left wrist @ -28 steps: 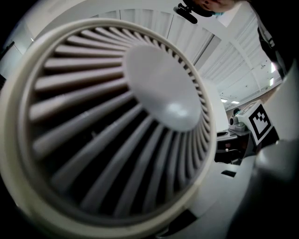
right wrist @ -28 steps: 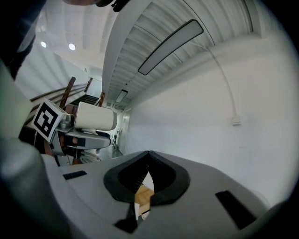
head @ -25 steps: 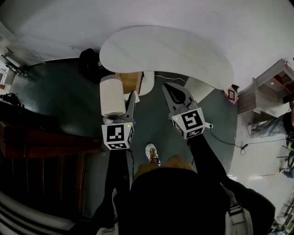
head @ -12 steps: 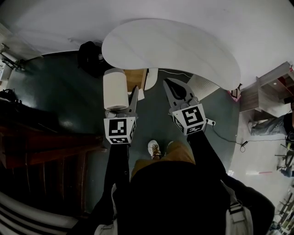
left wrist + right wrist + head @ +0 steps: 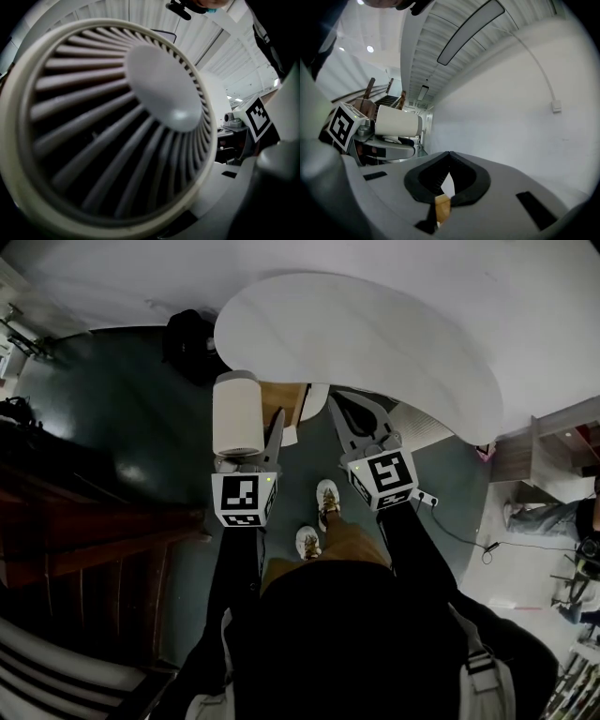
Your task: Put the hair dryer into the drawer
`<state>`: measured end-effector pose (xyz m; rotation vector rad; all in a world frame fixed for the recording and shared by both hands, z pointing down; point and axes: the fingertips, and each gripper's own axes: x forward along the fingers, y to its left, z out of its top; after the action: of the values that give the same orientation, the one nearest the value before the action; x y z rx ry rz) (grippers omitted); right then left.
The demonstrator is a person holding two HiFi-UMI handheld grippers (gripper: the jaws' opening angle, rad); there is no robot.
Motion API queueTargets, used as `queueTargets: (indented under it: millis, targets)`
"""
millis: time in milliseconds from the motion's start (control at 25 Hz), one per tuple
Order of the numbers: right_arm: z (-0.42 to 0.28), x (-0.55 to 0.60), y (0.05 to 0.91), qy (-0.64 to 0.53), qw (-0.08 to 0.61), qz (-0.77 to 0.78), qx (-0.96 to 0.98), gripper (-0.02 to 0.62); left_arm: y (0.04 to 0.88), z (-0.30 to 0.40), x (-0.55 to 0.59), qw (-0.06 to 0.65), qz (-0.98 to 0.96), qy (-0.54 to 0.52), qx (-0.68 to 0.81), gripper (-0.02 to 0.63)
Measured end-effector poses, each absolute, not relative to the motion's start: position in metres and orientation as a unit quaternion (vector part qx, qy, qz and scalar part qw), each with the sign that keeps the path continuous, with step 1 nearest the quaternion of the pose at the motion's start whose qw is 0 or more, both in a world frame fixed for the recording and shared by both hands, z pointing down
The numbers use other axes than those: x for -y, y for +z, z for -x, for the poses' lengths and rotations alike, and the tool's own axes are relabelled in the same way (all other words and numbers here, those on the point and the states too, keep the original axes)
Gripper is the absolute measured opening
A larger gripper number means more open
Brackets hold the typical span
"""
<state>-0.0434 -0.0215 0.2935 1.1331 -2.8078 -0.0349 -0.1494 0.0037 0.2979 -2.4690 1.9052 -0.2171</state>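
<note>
My left gripper [image 5: 255, 439] is shut on the white hair dryer [image 5: 235, 413], whose barrel stands upright above the jaws. In the left gripper view the hair dryer's ribbed grille [image 5: 108, 122] fills the picture and hides the jaws. The right gripper [image 5: 336, 405] is shut and holds nothing; its jaw tips meet in the right gripper view [image 5: 449, 155]. That view also shows the hair dryer [image 5: 397, 121] at the left. A light wooden drawer unit [image 5: 282, 397] sits under the table's near edge, just beyond both grippers.
A white oval table [image 5: 375, 334] lies ahead against a white wall. A black bag [image 5: 192, 338] sits on the dark floor at the left. Dark wooden steps [image 5: 84, 531] run along the left. A power strip and cable [image 5: 427, 500] lie at the right.
Both grippers have moved forward towards the table and the wooden unit, the hair dryer still held. One of the person's feet has stepped forward between the grippers.
</note>
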Motion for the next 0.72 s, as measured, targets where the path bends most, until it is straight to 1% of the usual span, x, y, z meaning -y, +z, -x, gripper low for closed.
queueTargets:
  millis: [400, 720]
  targets:
    - [0.071, 0.104, 0.301, 0.0, 0.037, -0.321, 0.946, 0.025, 0.307, 0.162, 0.061, 0.003, 0.765, -0.093, -0.637, 0.213]
    - [0.087, 0.145, 0.315, 0.015, 0.032, -0.277, 0.96, 0.026, 0.322, 0.172, 0.096, -0.009, 0.739, -0.112, -0.664, 0.213]
